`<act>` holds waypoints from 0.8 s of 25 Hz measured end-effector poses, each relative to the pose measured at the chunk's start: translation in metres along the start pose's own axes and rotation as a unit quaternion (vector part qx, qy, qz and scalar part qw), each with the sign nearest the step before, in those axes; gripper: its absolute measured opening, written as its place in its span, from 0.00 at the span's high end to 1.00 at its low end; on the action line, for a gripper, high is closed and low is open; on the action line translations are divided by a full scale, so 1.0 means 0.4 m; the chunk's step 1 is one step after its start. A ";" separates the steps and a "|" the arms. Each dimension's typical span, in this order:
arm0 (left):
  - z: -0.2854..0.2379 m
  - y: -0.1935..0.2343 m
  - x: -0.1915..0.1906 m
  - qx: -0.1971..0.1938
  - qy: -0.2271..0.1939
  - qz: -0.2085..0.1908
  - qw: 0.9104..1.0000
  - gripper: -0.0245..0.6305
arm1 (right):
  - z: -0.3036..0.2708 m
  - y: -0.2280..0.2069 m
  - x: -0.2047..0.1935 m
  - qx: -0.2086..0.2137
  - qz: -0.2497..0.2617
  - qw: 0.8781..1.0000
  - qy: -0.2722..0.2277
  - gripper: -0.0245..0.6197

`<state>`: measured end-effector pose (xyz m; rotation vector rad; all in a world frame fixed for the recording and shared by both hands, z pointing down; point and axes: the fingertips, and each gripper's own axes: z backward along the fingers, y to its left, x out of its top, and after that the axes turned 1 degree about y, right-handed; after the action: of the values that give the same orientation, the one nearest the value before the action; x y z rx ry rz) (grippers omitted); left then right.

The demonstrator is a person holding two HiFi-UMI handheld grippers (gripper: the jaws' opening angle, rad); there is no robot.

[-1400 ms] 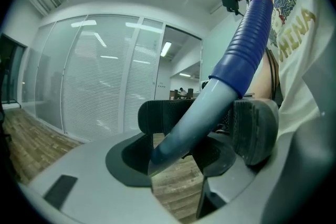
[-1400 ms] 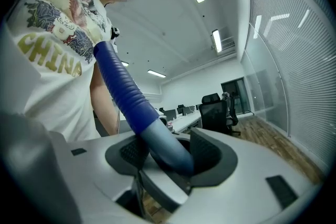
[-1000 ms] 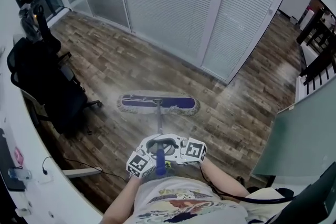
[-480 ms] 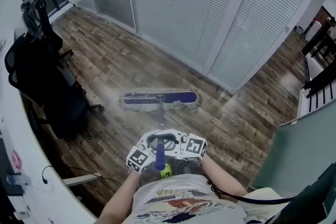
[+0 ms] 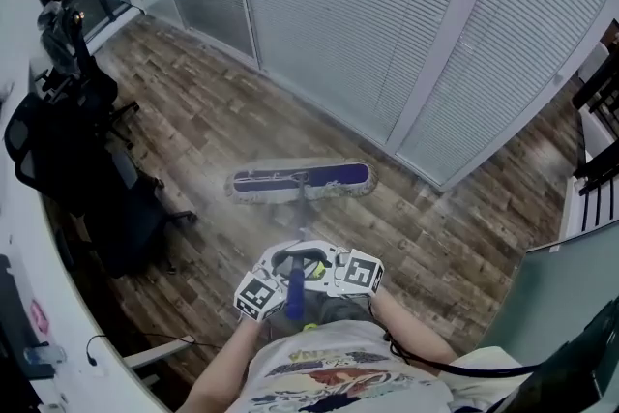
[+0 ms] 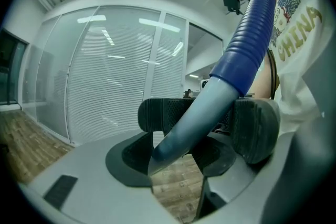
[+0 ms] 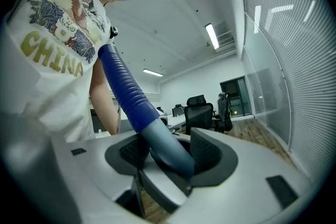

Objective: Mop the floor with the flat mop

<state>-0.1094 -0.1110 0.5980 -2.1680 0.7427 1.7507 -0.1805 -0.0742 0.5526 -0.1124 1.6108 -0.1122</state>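
The left tool [image 6: 207, 122] and the right tool [image 7: 168, 152] face each other in front of the person's waist. Each has its jaws clamped on the handle [image 5: 295, 290] of the flat mop [image 5: 338, 177], on the smooth grey part just below the ribbed blue grip. The handle slopes forward and down to the mop head [image 5: 280, 183], which lies flat on the wood-pattern floor [image 5: 213, 121], long side across the view, near the glass wall with blinds [image 5: 368, 14]; a black office chair [image 5: 87, 179] stands well to its left, beside the white tabletop [image 5: 24, 247].
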 end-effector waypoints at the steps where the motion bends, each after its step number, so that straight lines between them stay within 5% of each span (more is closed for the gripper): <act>1: -0.027 0.039 0.014 0.002 0.001 -0.001 1.000 0.67 | 0.005 -0.048 0.010 0.002 0.003 1.000 -0.002 0.61; 12: -0.344 0.376 0.109 0.026 0.011 -0.006 1.000 0.67 | 0.110 -0.499 0.049 0.029 -0.005 1.000 0.005 0.61; 20: -0.458 0.486 0.147 0.011 0.030 -0.017 0.999 0.67 | 0.153 -0.665 0.066 0.002 -0.029 1.000 -0.007 0.60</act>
<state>-0.0528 -0.3783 0.6084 -2.2143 0.7307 1.6598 -0.1196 -0.3416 0.5616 -0.1572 1.5928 -0.1583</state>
